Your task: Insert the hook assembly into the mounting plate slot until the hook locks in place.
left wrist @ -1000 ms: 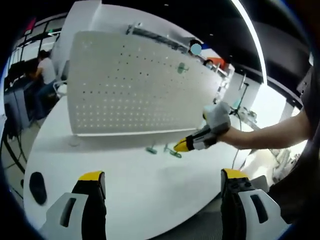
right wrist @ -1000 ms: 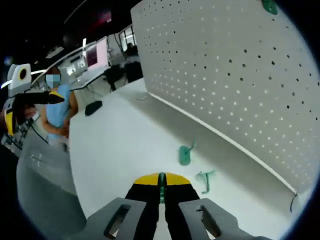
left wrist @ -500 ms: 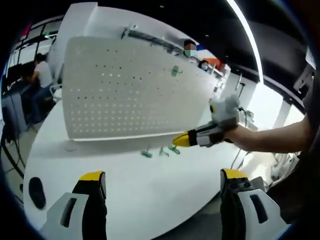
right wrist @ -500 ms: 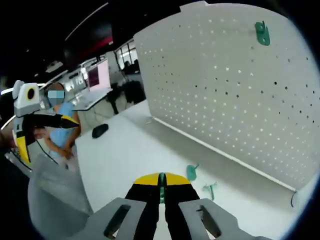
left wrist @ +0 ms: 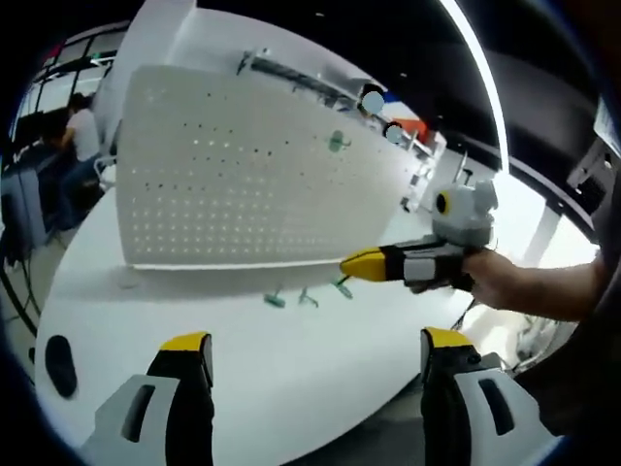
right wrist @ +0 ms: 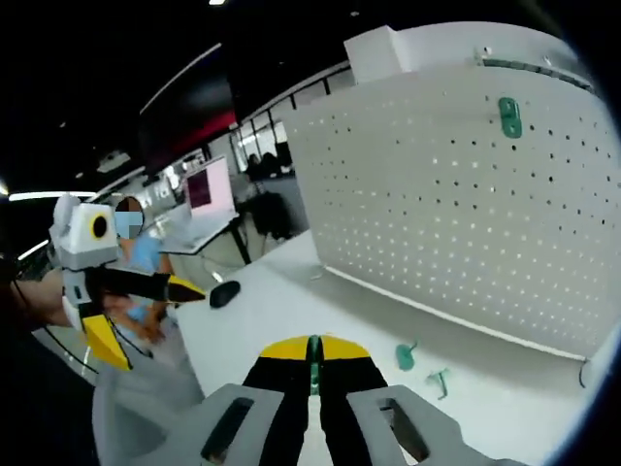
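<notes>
1. My right gripper has its jaws pressed together on a thin green hook; only an edge of it pokes out between the yellow tips; from the left gripper view I see that gripper held in the air, tips toward the pegboard.
2. My left gripper has its jaws wide apart with nothing between them, above the white table; in the right gripper view it hangs at the left, and there I cannot tell its jaws.
3. The pegboard stands upright on the table; one green hook is already mounted high on it, also seen from the left.
4. Two loose hooks lie on the table just in front of the board's foot; the left gripper view shows three green pieces there.
5. A black mouse rests near the table's edge.
</notes>
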